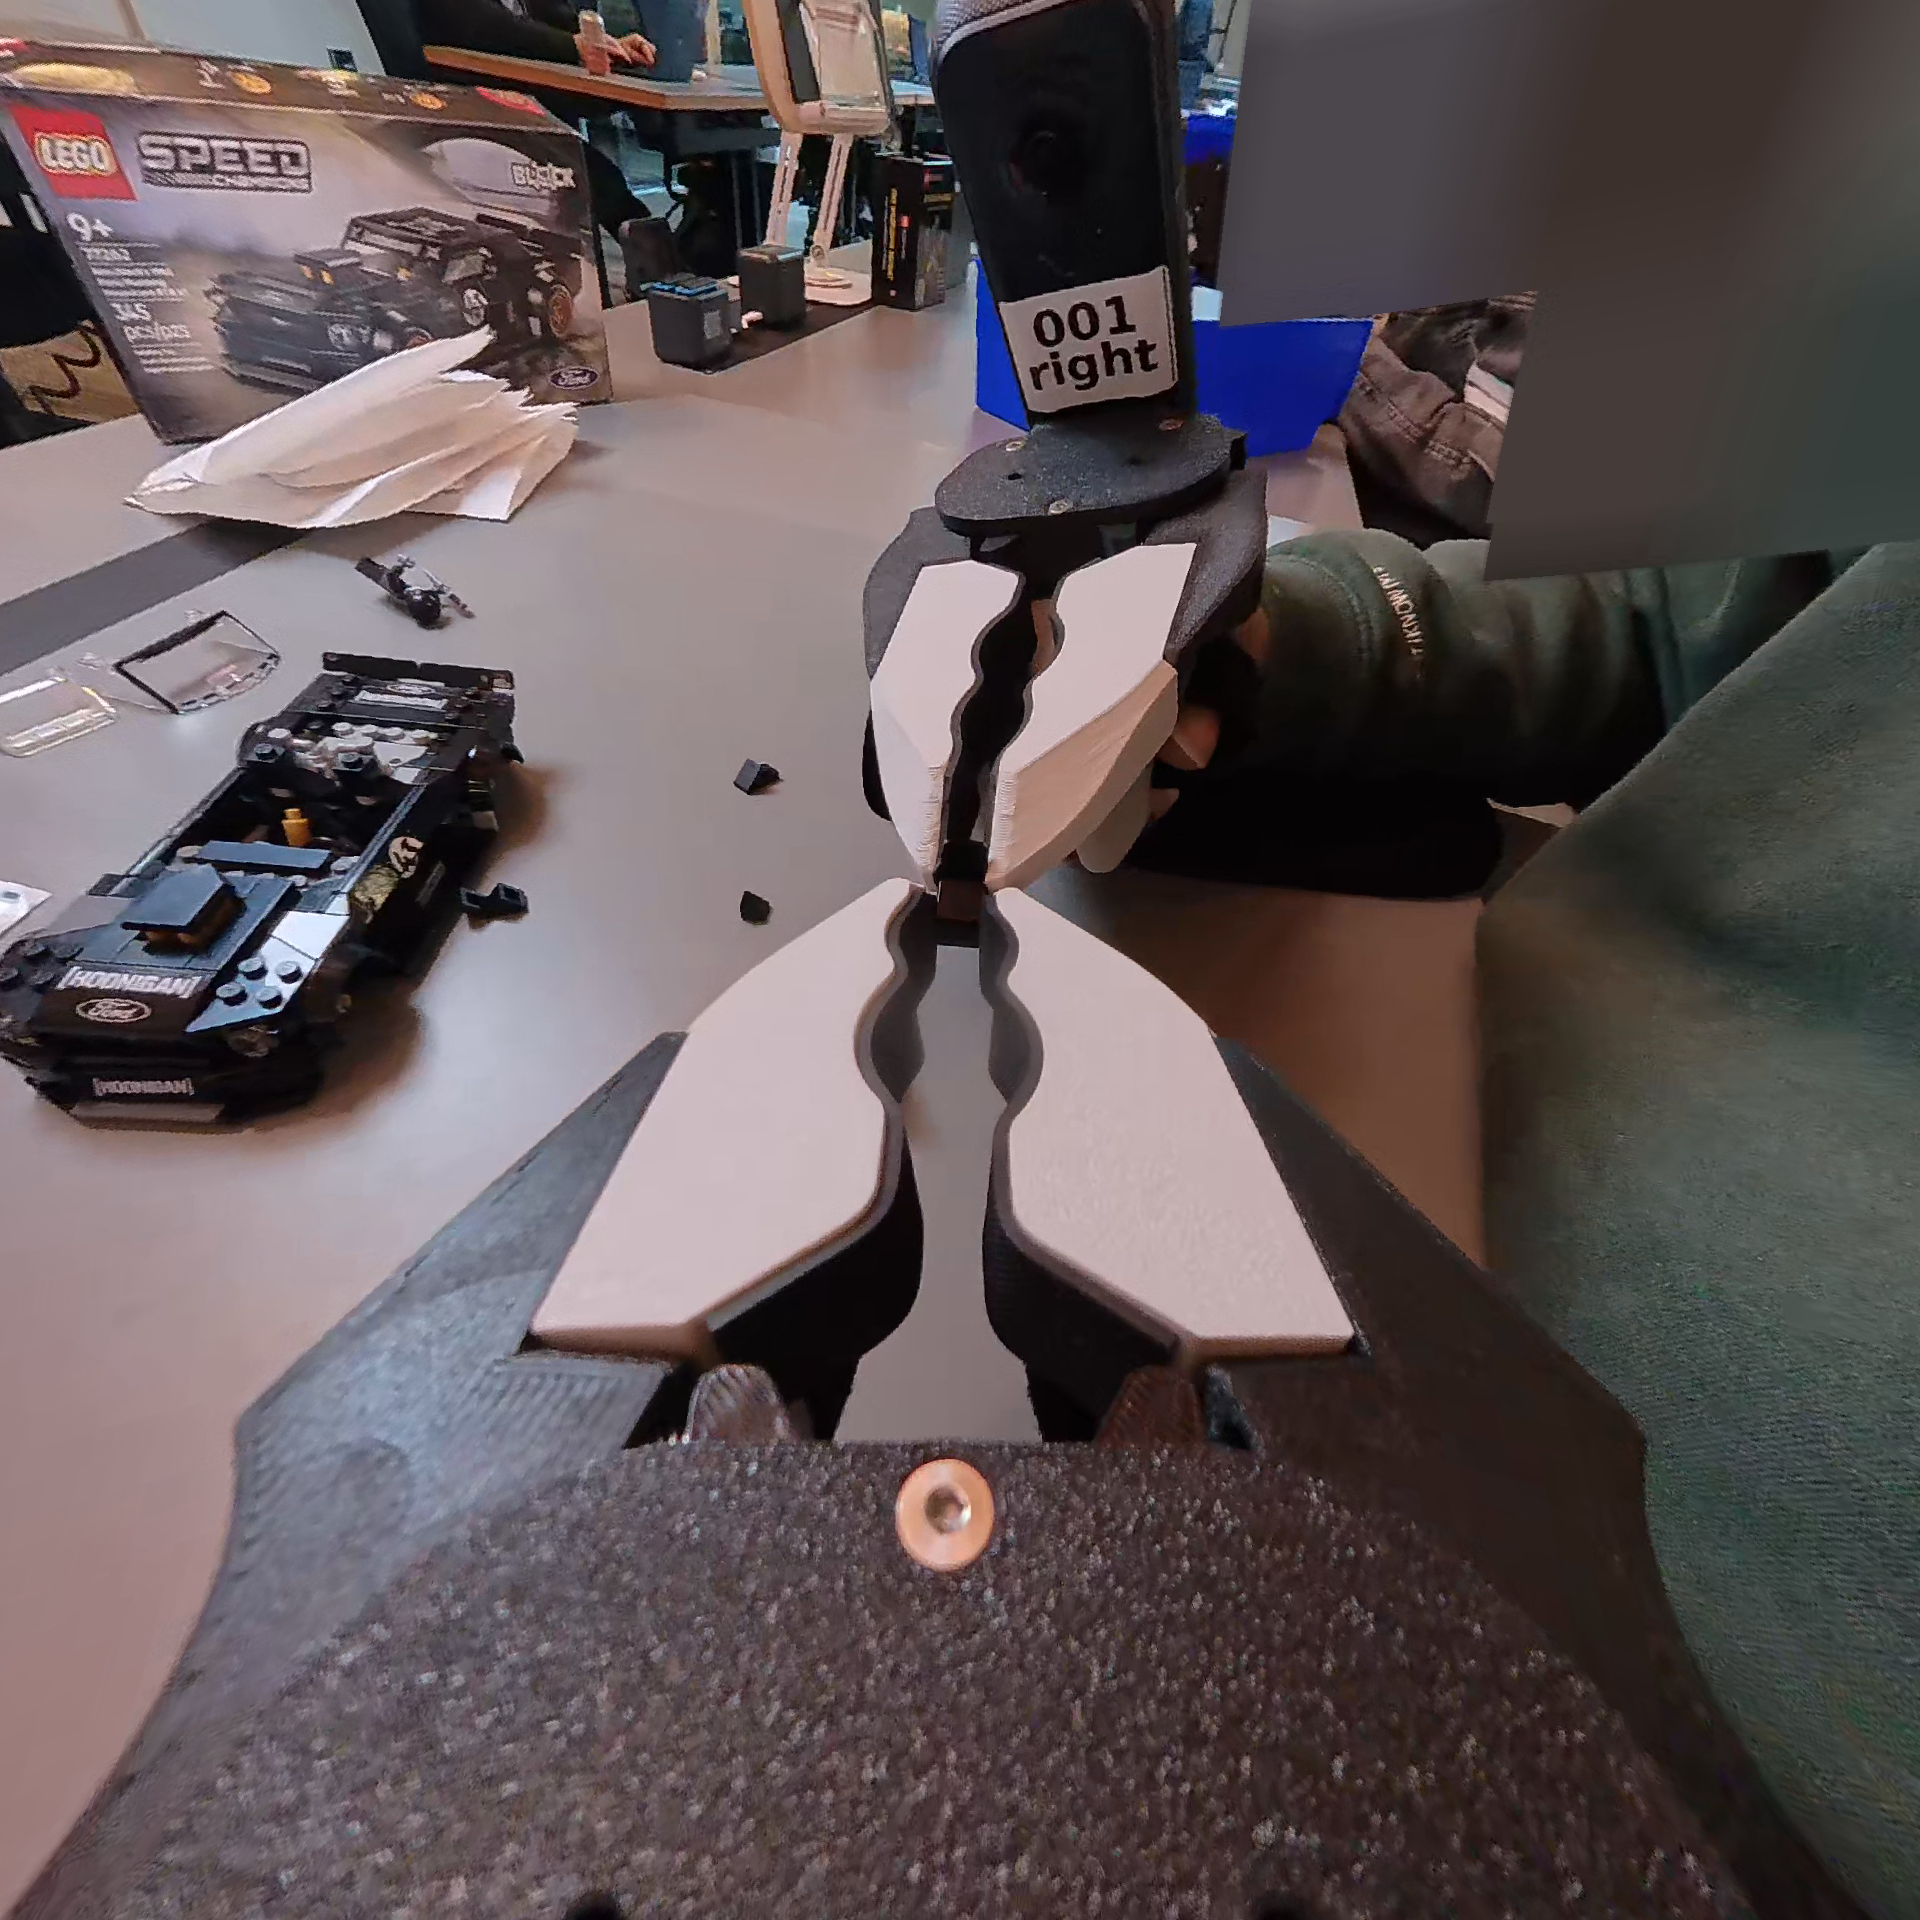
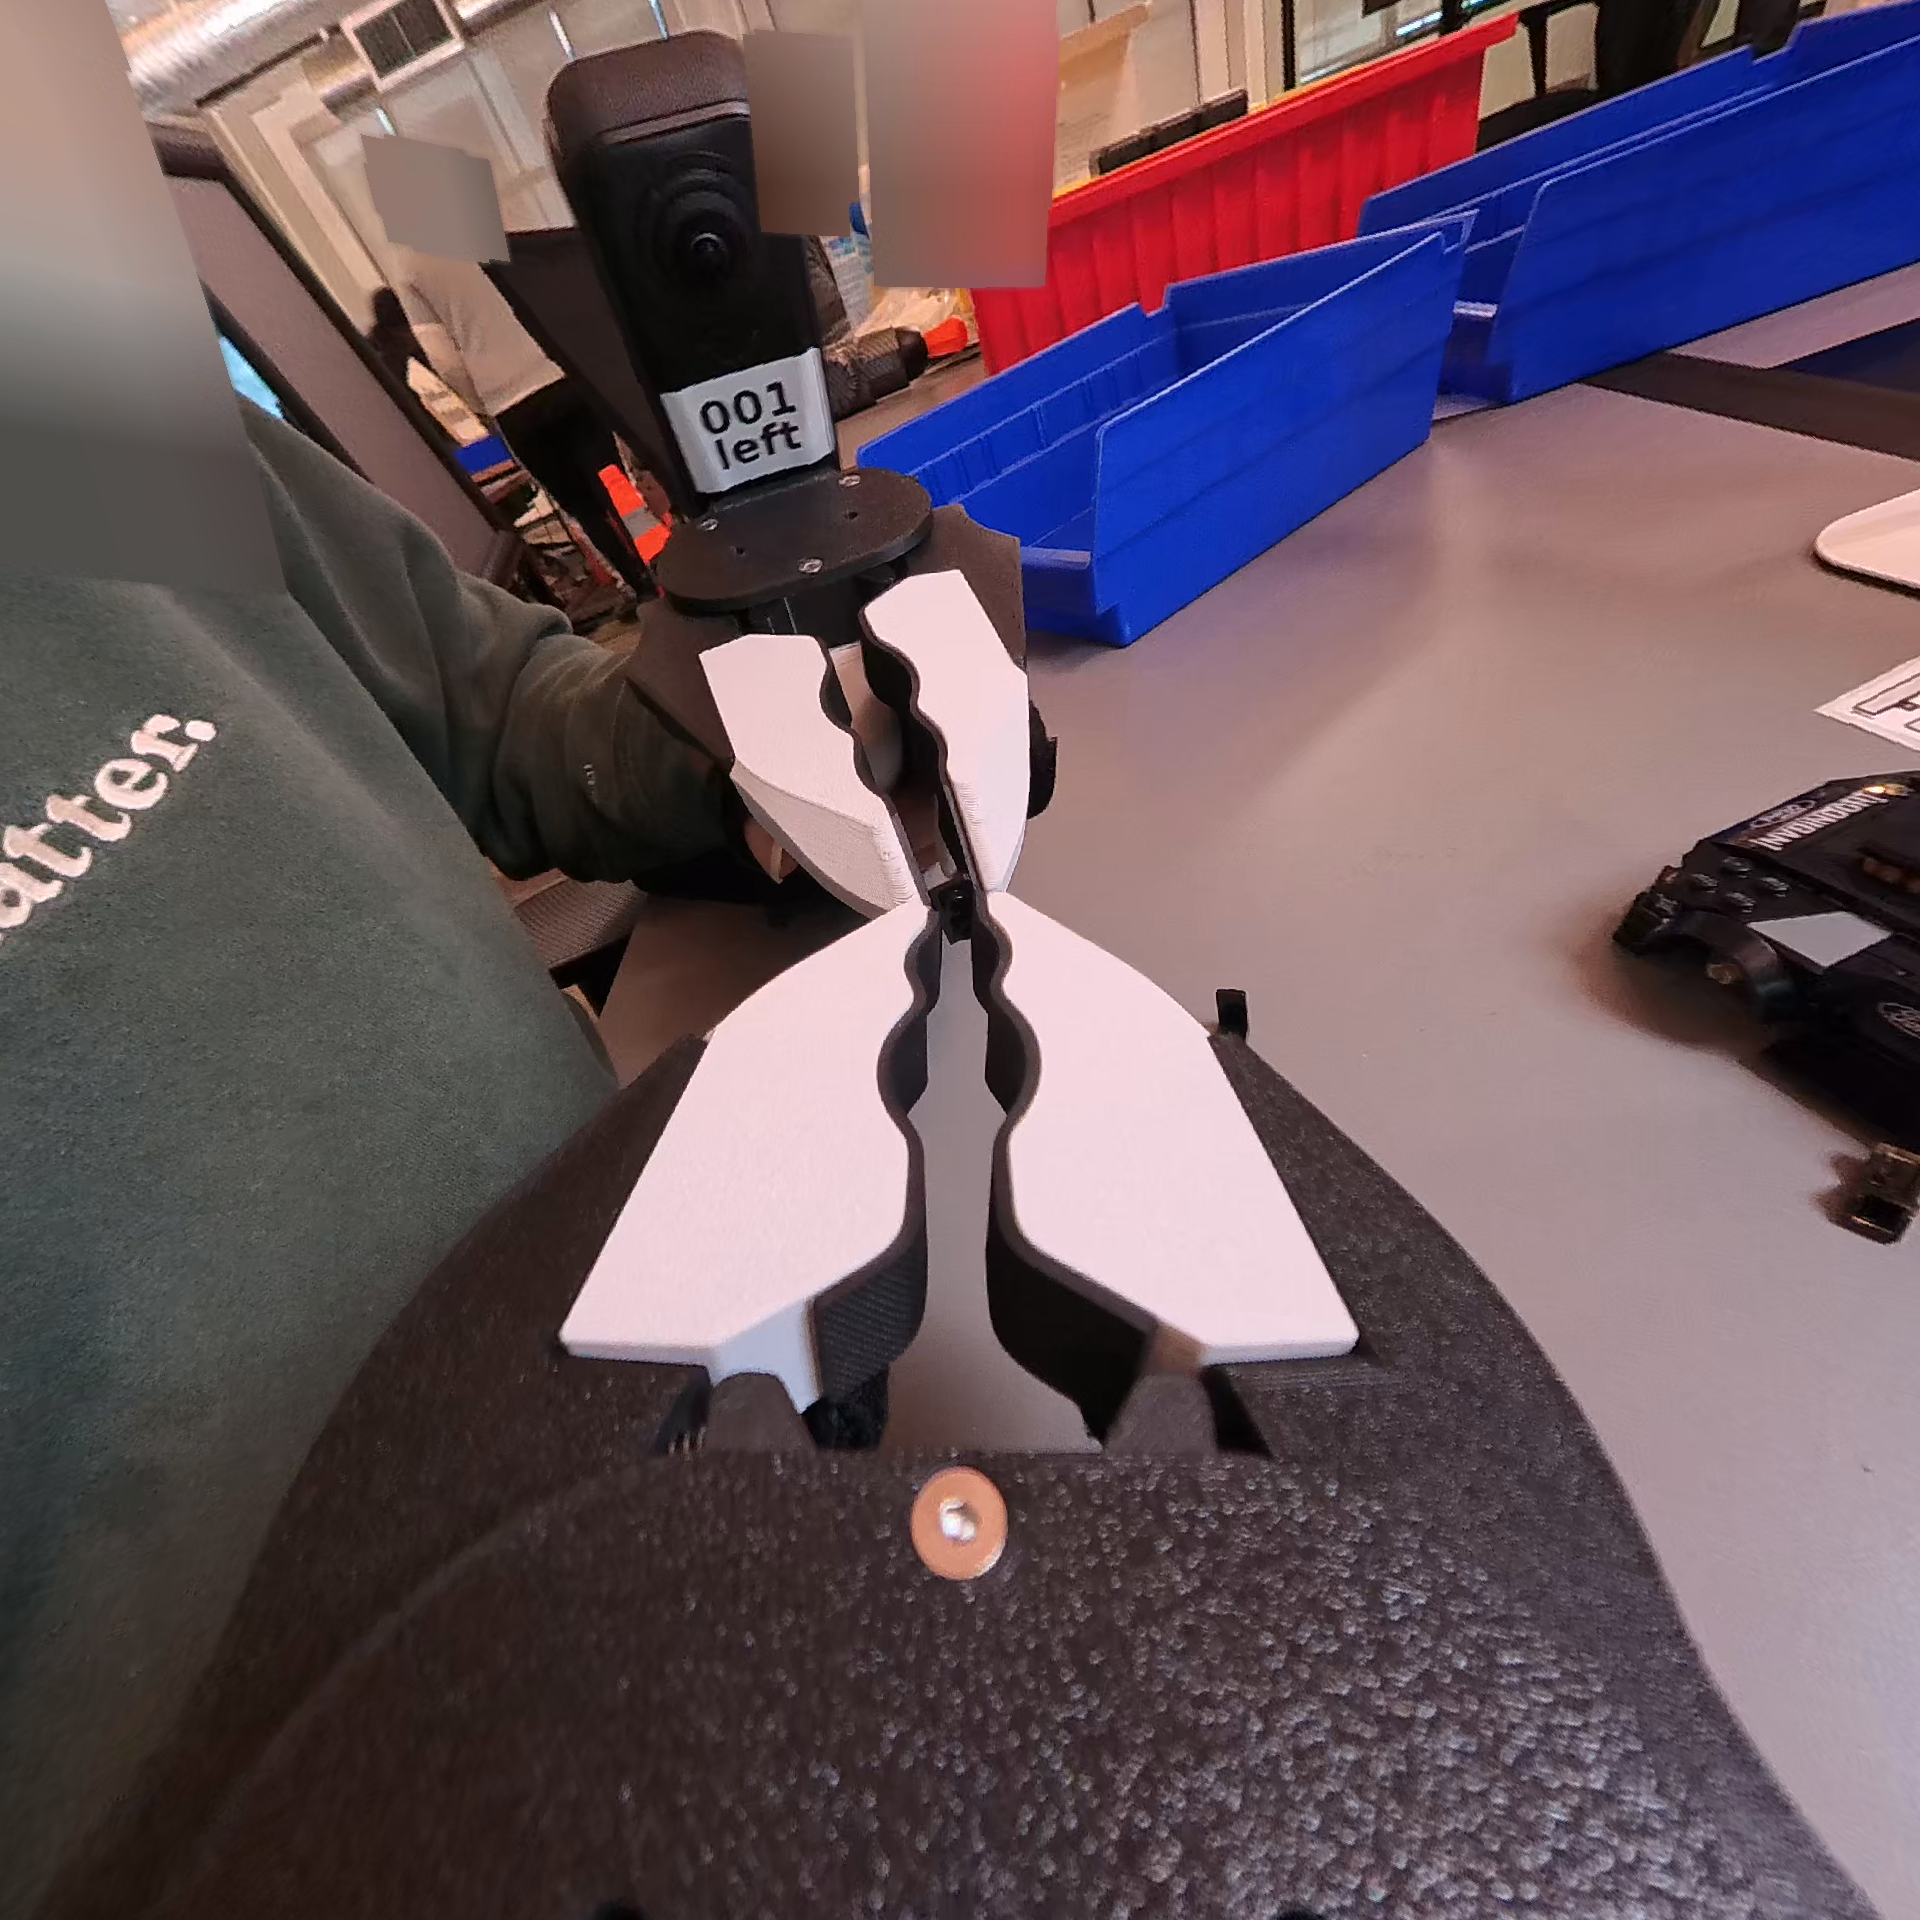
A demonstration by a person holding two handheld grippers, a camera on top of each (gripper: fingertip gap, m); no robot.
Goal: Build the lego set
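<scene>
My left gripper and my right gripper meet tip to tip above the grey table. Each is shut on a small black lego piece: the left one's piece, the right one's piece. The two pieces touch; in the right wrist view they read as one small black piece. The right gripper comes in from above in the left wrist view; the left gripper does so in the right wrist view. The partly built black lego car lies on the table to the left, roof off; it also shows in the right wrist view.
Loose black pieces lie between car and grippers. An axle part and clear windscreen parts lie beyond the car. The set box and white paper bags stand behind. Blue bins stand far right. Both grippers' tips are close together, under 4 cm apart. Both grippers' tips are roughly 20 cm from the partly built black lego car.
</scene>
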